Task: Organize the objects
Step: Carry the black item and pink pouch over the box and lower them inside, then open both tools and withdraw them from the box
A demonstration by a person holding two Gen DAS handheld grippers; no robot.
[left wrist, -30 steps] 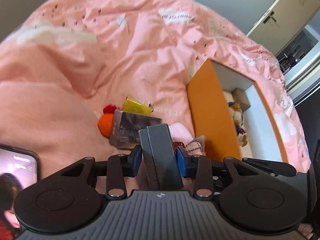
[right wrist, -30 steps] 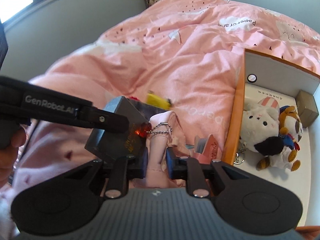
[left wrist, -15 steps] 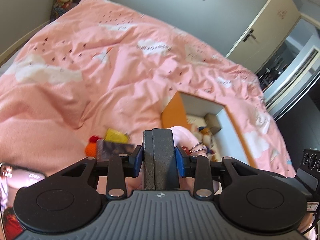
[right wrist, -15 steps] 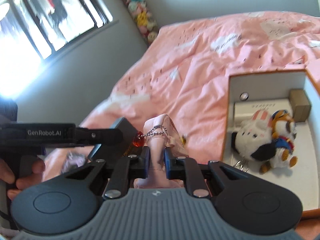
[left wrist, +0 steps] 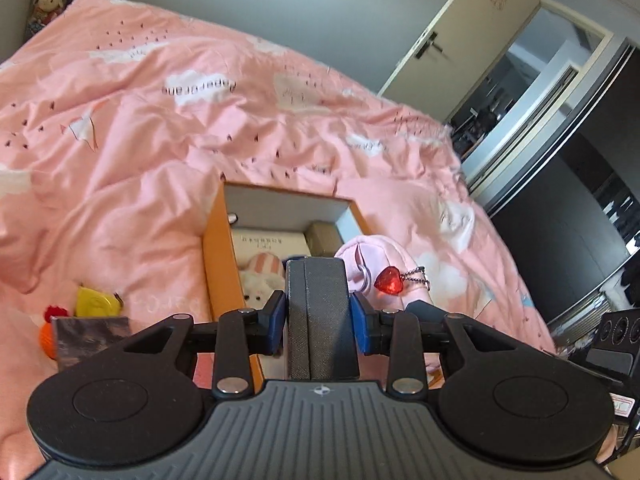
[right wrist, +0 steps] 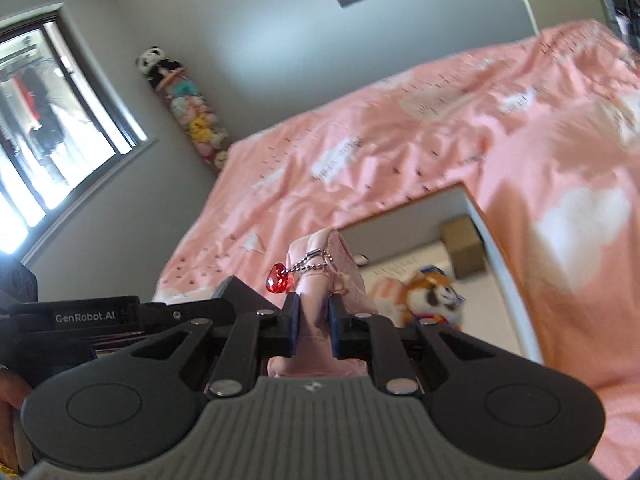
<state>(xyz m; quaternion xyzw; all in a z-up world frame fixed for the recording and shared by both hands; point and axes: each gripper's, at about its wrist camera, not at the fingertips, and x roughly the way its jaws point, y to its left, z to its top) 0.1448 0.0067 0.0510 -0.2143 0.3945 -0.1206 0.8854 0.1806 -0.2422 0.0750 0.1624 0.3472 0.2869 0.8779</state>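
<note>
Left gripper (left wrist: 319,320) pinches a stiff dark box (left wrist: 320,312) by its sides – rigid, easy hold. Right gripper (right wrist: 313,322) squeezes a squishy pink pouch (right wrist: 326,280) mid-body – probably light, floppy.

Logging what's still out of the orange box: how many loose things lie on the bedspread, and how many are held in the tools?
Loose on bedspread: 3 (yellow tape-like item, orange-red knitted toy, dark flat packet)
Held: 2 (grey rectangular case, pink soft pouch)
Total: 5
</note>
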